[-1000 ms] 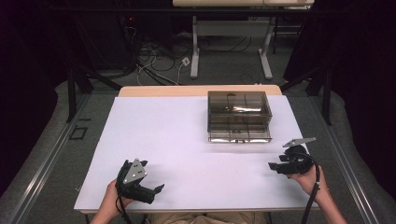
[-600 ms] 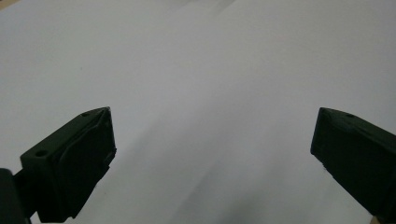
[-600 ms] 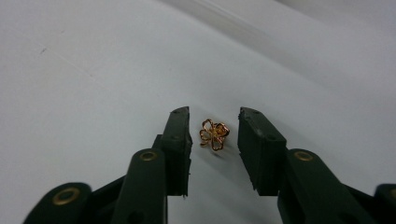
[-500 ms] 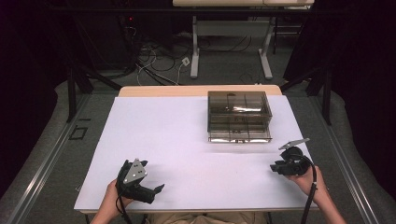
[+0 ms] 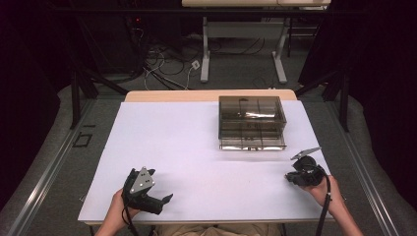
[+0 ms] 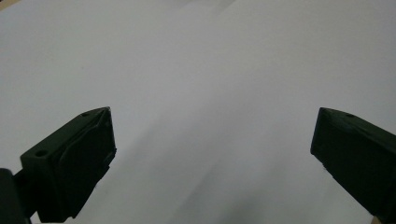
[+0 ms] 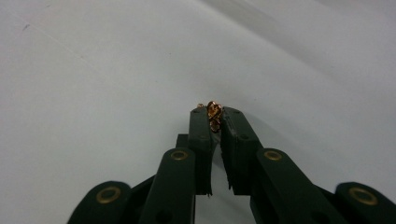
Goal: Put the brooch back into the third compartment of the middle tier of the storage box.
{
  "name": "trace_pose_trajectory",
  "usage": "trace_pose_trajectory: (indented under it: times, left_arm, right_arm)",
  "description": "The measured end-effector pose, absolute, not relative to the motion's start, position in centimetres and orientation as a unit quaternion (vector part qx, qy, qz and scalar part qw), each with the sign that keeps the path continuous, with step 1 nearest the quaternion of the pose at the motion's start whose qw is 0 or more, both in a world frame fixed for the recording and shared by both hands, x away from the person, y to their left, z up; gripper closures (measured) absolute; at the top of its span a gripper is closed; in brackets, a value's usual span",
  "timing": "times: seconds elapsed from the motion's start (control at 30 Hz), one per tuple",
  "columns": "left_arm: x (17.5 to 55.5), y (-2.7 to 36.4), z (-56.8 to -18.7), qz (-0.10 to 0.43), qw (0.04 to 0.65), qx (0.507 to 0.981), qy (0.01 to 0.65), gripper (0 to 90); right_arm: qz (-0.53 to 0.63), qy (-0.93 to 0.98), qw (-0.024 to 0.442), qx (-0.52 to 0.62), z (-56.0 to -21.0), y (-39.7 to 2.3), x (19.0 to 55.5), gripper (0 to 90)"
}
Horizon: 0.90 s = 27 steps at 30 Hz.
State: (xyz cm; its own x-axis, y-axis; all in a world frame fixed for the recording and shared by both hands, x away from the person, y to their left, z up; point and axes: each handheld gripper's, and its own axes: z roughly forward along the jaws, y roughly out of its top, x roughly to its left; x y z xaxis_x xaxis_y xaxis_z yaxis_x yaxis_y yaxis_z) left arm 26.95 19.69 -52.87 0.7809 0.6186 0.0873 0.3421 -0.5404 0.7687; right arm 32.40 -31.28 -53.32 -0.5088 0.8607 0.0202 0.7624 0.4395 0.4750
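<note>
My right gripper [image 7: 214, 112] is shut on a small gold-coloured metal piece [image 7: 214, 113], which looks like a bit of chain or a clasp pinched at the jaw tips just above the white table. From above, that gripper [image 5: 290, 178] sits near the table's right front, in front of a smoky clear plastic drawer box [image 5: 252, 122]. My left gripper [image 6: 212, 135] is open, its two black jaws far apart over bare white surface. In the high view the left gripper [image 5: 164, 200] lies at the front left, held by a hand.
The white table [image 5: 187, 147] has a wooden strip along its far edge. Beyond the table are a grey floor with cables [image 5: 162, 64] and another desk's legs [image 5: 205, 54]. Dark curtains close both sides.
My right gripper has drawn back toward the front edge and tilted downward. The left gripper has stayed put.
</note>
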Motion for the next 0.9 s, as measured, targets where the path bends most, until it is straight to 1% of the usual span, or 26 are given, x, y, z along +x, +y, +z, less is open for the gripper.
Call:
trace_pose_trajectory:
  times: [0.23, 0.3, 0.37, 0.53, 0.57, 0.63, 0.87, 0.9]
  left_arm:
    - [26.95, 19.71, -52.84, 0.177, 0.388, 0.860, 0.279, 0.1]
    - [26.95, 19.71, -52.84, 0.177, 0.389, 0.860, 0.278, 0.1]
    - [26.96, 19.73, -52.82, 0.177, 0.387, 0.861, 0.277, 0.0]
    - [26.95, 19.71, -52.84, 0.177, 0.388, 0.860, 0.279, 0.1]
    - [26.95, 19.71, -52.84, 0.177, 0.389, 0.860, 0.279, 0.1]
    - [26.95, 19.71, -52.83, 0.178, 0.388, 0.860, 0.278, 0.1]
    - [26.98, 19.75, -52.81, 0.181, 0.387, 0.861, 0.277, 0.1]
    - [26.98, 19.75, -52.81, 0.181, 0.388, 0.860, 0.277, 0.0]
  right_arm:
    - [0.205, 0.848, 0.113, 0.475, -52.99, -31.15, 32.27, 86.9]
    - [0.219, 0.846, 0.110, 0.473, -53.08, -30.90, 32.17, 88.8]
    - [0.209, 0.850, 0.119, 0.468, -53.04, -30.76, 32.14, 88.9]
    - [0.223, 0.845, 0.114, 0.472, -53.12, -30.79, 32.12, 89.0]
    - [0.209, 0.850, 0.110, 0.470, -52.86, -30.83, 32.11, 89.0]
    - [0.214, 0.849, 0.122, 0.467, -52.91, -30.79, 32.09, 89.0]
    - [0.221, 0.850, 0.130, 0.460, -52.62, -30.66, 31.92, 89.0]
    - [0.221, 0.849, 0.138, 0.460, -52.55, -30.69, 31.91, 89.0]
